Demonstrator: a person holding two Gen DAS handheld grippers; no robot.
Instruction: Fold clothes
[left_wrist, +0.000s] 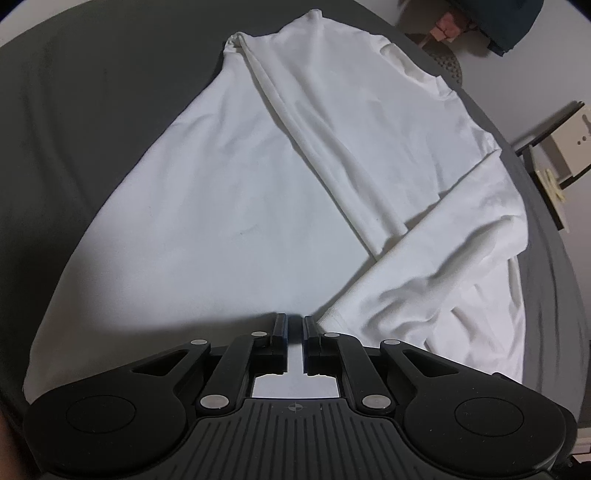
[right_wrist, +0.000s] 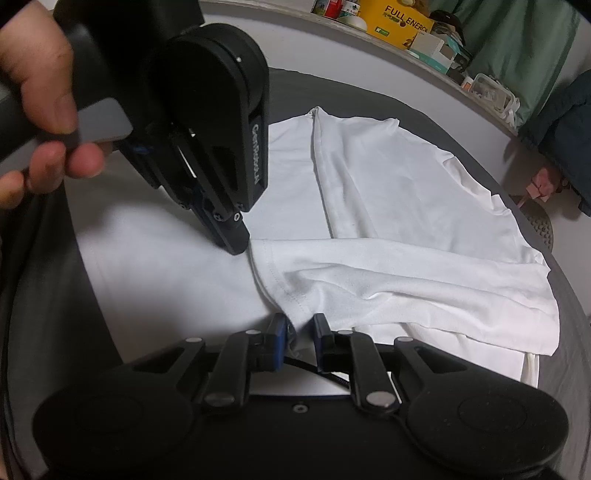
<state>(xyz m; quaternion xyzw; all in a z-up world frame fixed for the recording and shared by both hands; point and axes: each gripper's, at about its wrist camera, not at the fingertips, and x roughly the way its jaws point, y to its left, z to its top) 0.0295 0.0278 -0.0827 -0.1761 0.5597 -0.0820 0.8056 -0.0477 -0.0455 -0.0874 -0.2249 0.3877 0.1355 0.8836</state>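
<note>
You are working over a dark grey bed sheet (left_wrist: 92, 110) that covers the whole surface, with a pale wall behind it and, at about one o'clock in the right wrist view, a shelf (right_wrist: 295, 27) crowded with a yellow box (right_wrist: 399, 22) and small cartons. A green curtain (right_wrist: 517, 48) hangs at two o'clock. The white shirt (left_wrist: 221, 206) lies spread flat across the middle of the sheet, one sleeve (left_wrist: 332, 140) folded in as a long band toward twelve o'clock, the other sleeve (right_wrist: 406, 273) folded across toward three o'clock. Your left gripper (left_wrist: 294, 325) points steeply down, its tip on the shirt right beside the cuff of that crossing sleeve; its tongs are drawn together, and nothing shows clearly between them. Your left hand (right_wrist: 40, 99) wraps its handle at ten o'clock. Your right gripper (right_wrist: 300, 326) sits low at six o'clock, tongs clamped on a bunched edge of the crossing sleeve near its stitched hem. A pale cabinet (left_wrist: 565, 147) stands off the bed at three o'clock in the left wrist view.
</note>
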